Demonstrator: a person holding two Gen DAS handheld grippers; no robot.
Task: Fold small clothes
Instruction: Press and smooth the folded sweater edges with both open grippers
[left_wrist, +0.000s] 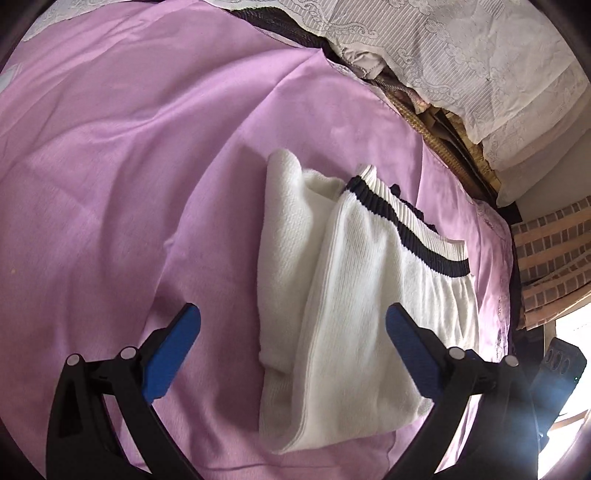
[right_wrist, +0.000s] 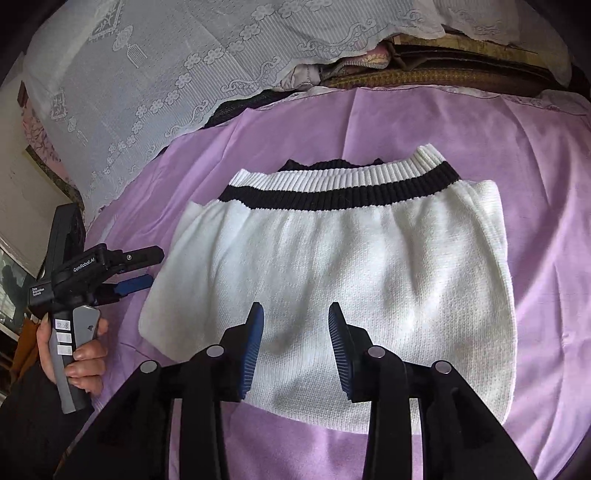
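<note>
A white knit garment with a black-and-white ribbed band lies folded on the purple sheet. My right gripper hovers over its near edge, jaws partly open and empty. My left gripper is wide open and empty; its right finger overlaps the garment. In the right wrist view the left gripper sits at the garment's left edge, held by a hand.
A white lace cover drapes over bedding at the far side of the sheet. Stacked fabrics and a woven mat lie along the sheet's far edge. A bright window is at the right.
</note>
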